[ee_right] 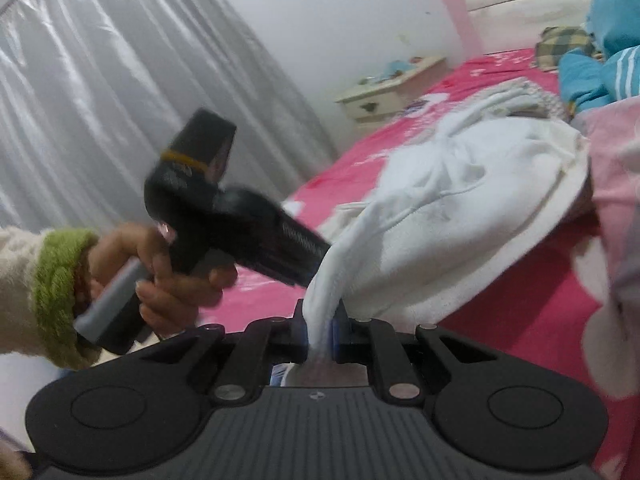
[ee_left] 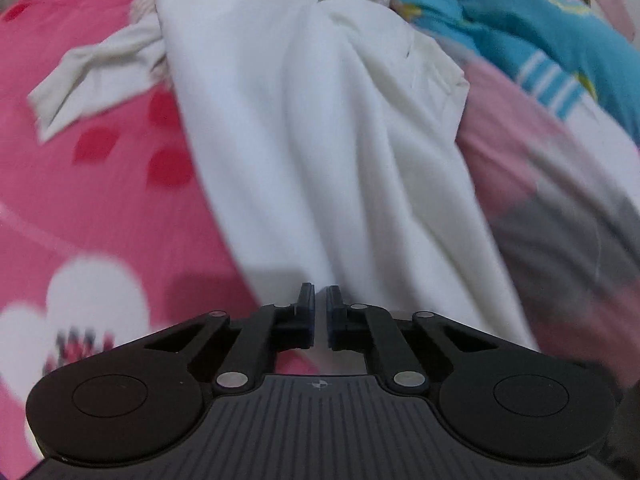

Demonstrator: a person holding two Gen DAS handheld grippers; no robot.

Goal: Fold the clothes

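On a pink bed [ee_left: 100, 208], the white garment [ee_left: 320, 152] lies stretched lengthwise across the printed cover, one sleeve trailing off to the side and the far end bunched near the pillows. Your right gripper [ee_right: 320, 320] is clamped on a twisted fold of that garment, the cloth rising in a thick rope from between its pads. Your left gripper [ee_left: 320, 312] stands with its pads drawn to a narrow gap over the near hem; whether any cloth is pinched there cannot be told. From the right wrist view, your left hand [ee_right: 160, 276], in a cream sleeve with a green knitted cuff [ee_right: 56, 288], grips the other tool's handle just beside the lifted fold. A blue patterned garment [ee_left: 520, 36] and a pink-and-grey quilt [ee_left: 560, 208] crowd the garment's right edge. Grey curtains [ee_right: 100, 100] and a cream bedside table [ee_right: 380, 92] stand beyond.
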